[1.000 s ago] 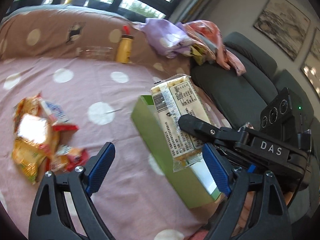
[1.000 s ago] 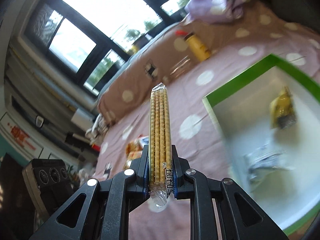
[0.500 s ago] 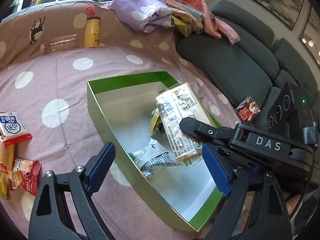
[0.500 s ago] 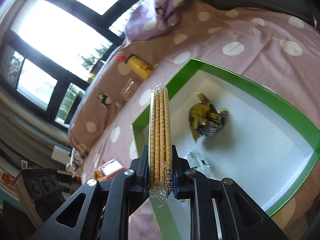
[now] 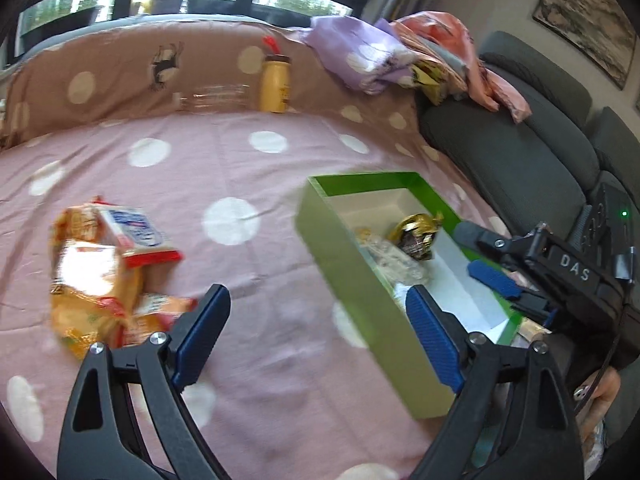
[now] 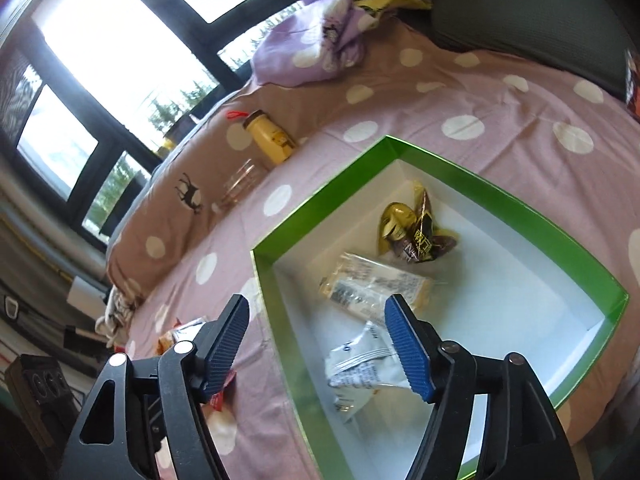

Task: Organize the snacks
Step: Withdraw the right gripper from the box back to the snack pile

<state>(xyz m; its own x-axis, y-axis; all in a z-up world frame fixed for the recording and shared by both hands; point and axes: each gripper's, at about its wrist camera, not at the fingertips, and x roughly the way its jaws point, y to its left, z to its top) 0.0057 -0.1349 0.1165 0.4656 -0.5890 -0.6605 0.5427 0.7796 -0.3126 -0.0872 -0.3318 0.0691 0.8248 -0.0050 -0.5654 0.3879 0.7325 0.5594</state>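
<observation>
The right tool hangs over the near corner of the green box, its jaws having just been opening, nothing between them now. Just past its blue pads, on the white floor of the box, lie a white crinkled packet, then the clear wrapped biscuit pack, then a gold-and-brown wrapper toward the far corner.

The left tool stands wide and empty above the pink dotted bedspread, its right pad over the box's near wall. To its left a heap of orange and red snack packets lies on the spread, well apart from the box. The right tool shows at the box's far side.

Farther back, a yellow bottle stands beside a clear bottle lying against the brown dotted bolster. Crumpled lilac and pink cloths sit by the grey sofa.
</observation>
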